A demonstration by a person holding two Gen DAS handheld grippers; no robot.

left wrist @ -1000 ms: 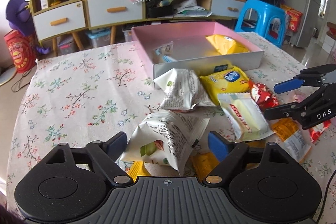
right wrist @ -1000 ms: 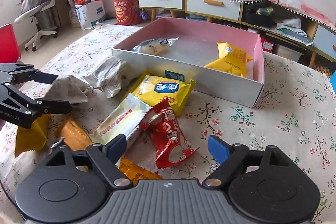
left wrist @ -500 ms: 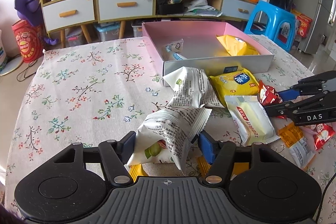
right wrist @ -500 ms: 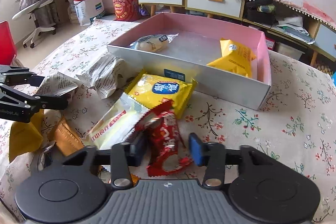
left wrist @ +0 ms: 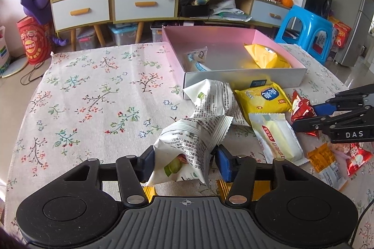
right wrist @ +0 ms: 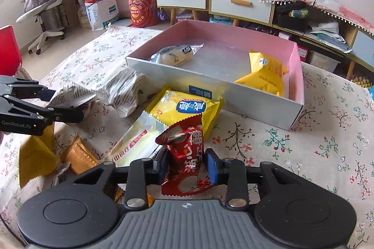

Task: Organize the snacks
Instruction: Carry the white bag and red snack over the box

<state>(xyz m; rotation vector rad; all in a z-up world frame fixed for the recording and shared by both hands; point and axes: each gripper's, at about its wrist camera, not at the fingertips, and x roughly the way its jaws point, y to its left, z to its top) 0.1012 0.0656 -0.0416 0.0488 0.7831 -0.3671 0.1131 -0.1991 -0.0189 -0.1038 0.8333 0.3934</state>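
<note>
A white printed snack packet (left wrist: 187, 144) sits between the pads of my left gripper (left wrist: 184, 160). Its jaws are closing and both pads press on the packet, which is tipped up off the cloth. My right gripper (right wrist: 187, 167) is closing too, its pads squeezing a red snack packet (right wrist: 184, 151) that stands upright between them. From the right wrist view the left gripper (right wrist: 65, 104) is at the left; from the left wrist view the right gripper (left wrist: 308, 117) is at the right. The pink-lined box (left wrist: 245, 78) lies beyond, holding a yellow packet (left wrist: 266, 57) and a clear-wrapped pastry (left wrist: 196, 59).
Loose on the floral tablecloth (left wrist: 93, 97) lie a second white packet (left wrist: 215, 97), a yellow packet (left wrist: 264, 97), a pale yellow bar (left wrist: 278, 139), orange packets (left wrist: 325, 160) and another red one (left wrist: 357, 158). A blue stool (left wrist: 306, 27) and cabinets stand past the table.
Both grippers went from wide open to closed on packets: the left on the white one, the right on the red one, which now stands upright.
</note>
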